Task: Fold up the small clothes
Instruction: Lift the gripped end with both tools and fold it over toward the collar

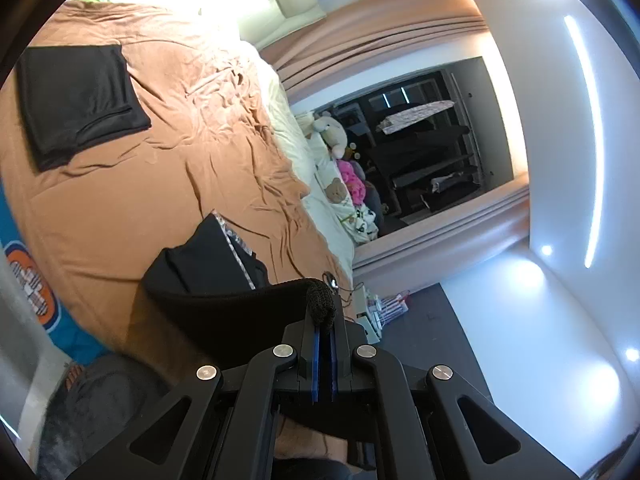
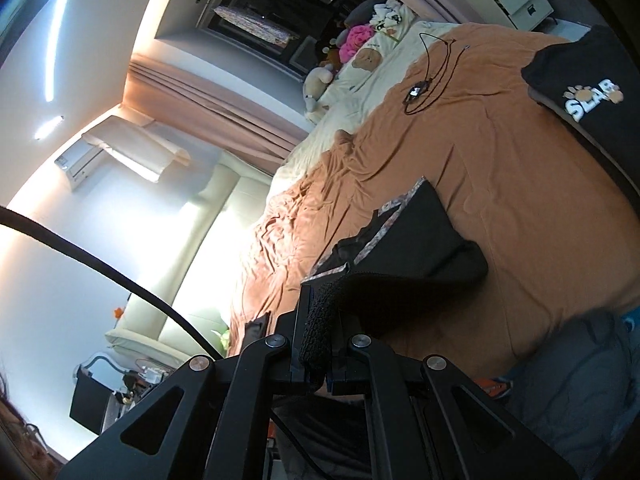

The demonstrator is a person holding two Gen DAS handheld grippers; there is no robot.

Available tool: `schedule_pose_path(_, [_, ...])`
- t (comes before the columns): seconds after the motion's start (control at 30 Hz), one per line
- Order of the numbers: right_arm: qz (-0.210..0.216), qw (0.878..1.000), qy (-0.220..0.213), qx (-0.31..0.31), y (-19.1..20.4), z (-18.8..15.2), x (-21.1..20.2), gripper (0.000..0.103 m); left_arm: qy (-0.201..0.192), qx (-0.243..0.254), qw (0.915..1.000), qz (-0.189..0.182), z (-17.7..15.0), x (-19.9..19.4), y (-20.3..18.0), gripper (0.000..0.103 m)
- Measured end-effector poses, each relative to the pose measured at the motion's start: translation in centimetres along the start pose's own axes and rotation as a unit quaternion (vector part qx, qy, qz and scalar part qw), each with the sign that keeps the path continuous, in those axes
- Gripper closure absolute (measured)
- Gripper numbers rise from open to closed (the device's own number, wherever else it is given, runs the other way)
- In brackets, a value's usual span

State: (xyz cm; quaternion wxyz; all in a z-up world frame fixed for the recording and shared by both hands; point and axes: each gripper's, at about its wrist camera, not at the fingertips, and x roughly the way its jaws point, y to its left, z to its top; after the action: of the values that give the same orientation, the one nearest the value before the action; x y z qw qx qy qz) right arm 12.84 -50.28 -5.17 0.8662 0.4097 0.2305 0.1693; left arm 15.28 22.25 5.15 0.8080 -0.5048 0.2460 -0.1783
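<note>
Both tools are clenched on the same small black garment [image 1: 208,264]: the left hand-held gripper [image 1: 324,316] pinches one bunched corner of the knit edge, and the right hand-held gripper [image 2: 318,336] pinches another corner, so the cloth hangs stretched between them, with its lower part lying on the brown bed sheet [image 1: 160,184]. A patterned silver trim [image 1: 236,244] runs along one side of the garment. I judge that the fold is in the middle, and the main risk is that one corner slips from the narrow pads, because only a small roll of fabric is caught there; then the edges would land uneven. Pulling the two corners with different force could also drag the lower part and wrinkle it. An already folded dark piece [image 1: 80,100] lies well apart, higher on the bed. The full shape of the held garment is hidden behind the gripper bodies, so I cannot tell what kind of clothing it is.
</note>
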Motion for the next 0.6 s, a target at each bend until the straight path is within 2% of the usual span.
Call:
schedule_pose_path(0.37, [-0.017,1.000,-0.015,-0.006,1.4,5.8,8.0,0.102,-0.010,0.000,0.9995,0.028,5.4,7.5,-0.3,0.100])
schedule_pose_path(0.6, [-0.030,1.000,-0.008,-0.001,0.5,7.6,12.9,0.102,-0.001,-0.003,0.9974,0.072,7.7,13.6,1.5,0.100])
